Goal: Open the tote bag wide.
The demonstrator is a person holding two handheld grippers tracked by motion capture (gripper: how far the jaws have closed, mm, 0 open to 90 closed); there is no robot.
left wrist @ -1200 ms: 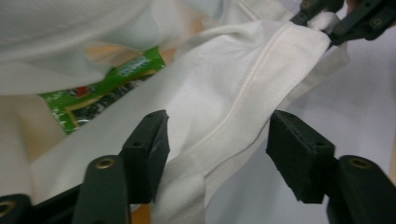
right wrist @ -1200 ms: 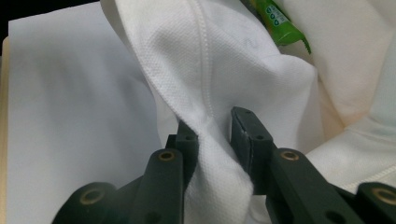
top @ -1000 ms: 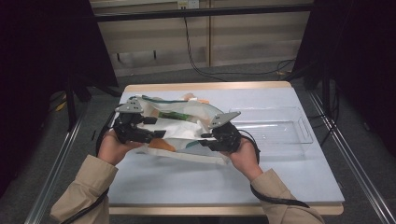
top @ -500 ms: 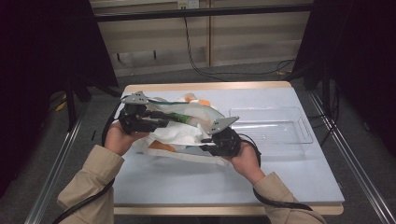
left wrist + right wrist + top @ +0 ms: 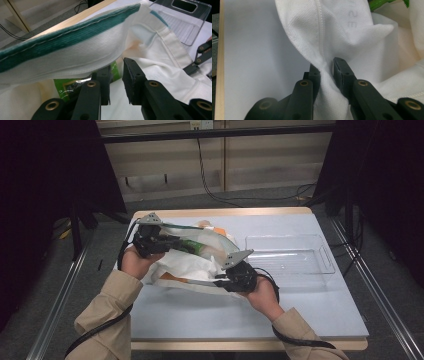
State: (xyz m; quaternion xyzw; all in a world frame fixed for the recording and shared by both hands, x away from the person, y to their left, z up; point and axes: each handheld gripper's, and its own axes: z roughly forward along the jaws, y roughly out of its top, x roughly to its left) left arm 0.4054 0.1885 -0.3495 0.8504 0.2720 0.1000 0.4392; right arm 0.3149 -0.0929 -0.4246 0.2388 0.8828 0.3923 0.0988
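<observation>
White cloth bag (image 5: 190,265) with a green-trimmed mouth lies on the table (image 5: 300,315) just left of the clear tray (image 5: 290,254), its upper lip lifted and green and orange things showing inside. The right gripper (image 5: 327,65) is pinched tight on a fold of the near lip, the fabric squeezed between its jaws. The left gripper (image 5: 116,75) sits under the raised green rim (image 5: 62,37); its jaws have just been closing and now stand narrow, yet a slim gap remains between them and I cannot see cloth caught there, so its hold on the far lip looks doubtful.

Risks, as I judge them: if the left jaws close on air, the far lip would drop and the mouth collapse over the contents. A pull from the right alone could drag the whole bag toward the tray or tip things out across the table.

Compared with a second ago, the left gripper has shifted farther from the tray along the far lip, stretching the mouth wider; the right gripper sits much where it was.
</observation>
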